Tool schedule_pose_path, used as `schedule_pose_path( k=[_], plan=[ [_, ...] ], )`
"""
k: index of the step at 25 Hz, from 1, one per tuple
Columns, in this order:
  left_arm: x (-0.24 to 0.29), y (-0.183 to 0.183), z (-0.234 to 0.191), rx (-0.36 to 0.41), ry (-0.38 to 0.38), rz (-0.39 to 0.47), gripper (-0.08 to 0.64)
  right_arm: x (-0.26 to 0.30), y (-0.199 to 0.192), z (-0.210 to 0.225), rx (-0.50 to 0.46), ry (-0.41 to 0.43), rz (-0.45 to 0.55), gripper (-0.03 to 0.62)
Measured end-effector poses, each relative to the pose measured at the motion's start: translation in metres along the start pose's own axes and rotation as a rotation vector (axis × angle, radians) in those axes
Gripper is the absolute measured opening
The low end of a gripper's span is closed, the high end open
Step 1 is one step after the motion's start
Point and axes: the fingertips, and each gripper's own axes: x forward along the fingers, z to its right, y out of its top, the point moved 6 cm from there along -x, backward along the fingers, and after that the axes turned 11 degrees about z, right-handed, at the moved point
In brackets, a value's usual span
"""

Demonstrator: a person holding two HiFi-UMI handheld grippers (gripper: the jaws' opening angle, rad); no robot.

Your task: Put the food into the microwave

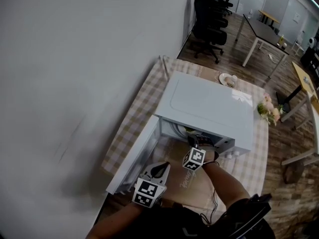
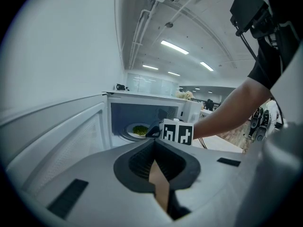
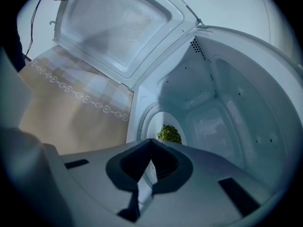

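Right tongs (image 3: 150, 162) pinch the plate (image 3: 154, 122) by its near rim, greens (image 3: 169, 133) just ahead. Probably stiff, slick, breakable: keep it level. Left tongs (image 2: 154, 162) pressed together, empty.

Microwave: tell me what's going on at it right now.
A person works two handheld grippers at the open microwave. The right gripper reaches into the cavity, its claw apparently closed on the rim of a white plate of green food resting inside. The left gripper hangs near the open door, claw shut and empty. The door is not yet closed.
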Motion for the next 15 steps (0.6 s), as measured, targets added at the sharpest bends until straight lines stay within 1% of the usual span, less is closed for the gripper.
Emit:
schedule_pose_path(
  k=[4, 7, 10, 12, 15],
  plan=[
    [-0.001, 0.000, -0.002, 0.002, 0.014, -0.006, 0.008, 0.001, 0.001, 0.004, -0.004, -0.004, -0.005, 0.008],
    [-0.001, 0.002, 0.001, 0.000, 0.011, -0.003, 0.008, -0.002, 0.000, 0.004, 0.011, -0.007, -0.005, 0.009],
    [0.000, 0.003, 0.003, -0.004, 0.018, 0.004, 0.008, -0.013, 0.004, 0.004, 0.029, -0.031, 0.022, 0.009],
    [0.001, 0.004, 0.005, -0.008, 0.025, 0.009, 0.008, -0.024, 0.009, 0.001, 0.072, -0.032, 0.048, 0.009],
    [0.001, 0.008, 0.011, -0.014, 0.034, 0.021, 0.008, -0.045, 0.014, -0.001, 0.190, -0.041, 0.096, 0.009]
  ],
)
